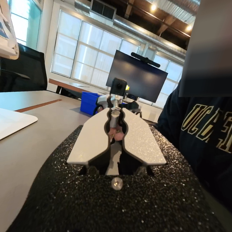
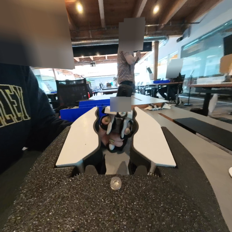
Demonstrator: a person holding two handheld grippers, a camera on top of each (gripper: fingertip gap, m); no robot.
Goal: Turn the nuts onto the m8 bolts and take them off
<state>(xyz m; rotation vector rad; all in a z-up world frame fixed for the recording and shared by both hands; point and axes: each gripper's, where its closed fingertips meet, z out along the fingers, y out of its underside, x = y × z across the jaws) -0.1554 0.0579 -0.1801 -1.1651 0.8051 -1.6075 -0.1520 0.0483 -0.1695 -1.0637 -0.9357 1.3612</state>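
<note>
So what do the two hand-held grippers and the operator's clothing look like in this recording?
Each hand-held gripper, left and right, has two flat white fingers lined with wavy black pads, on a speckled black body with a silver screw. The right one carries a small black camera on top. The operator wears a dark navy sweatshirt with pale yellow lettering.

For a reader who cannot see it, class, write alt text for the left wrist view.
The left gripper's white jaws are closed on a silver bolt whose threaded end, carrying a nut, points at the right gripper facing it. Behind sit a blue bin on a grey table and a dark monitor.
</note>
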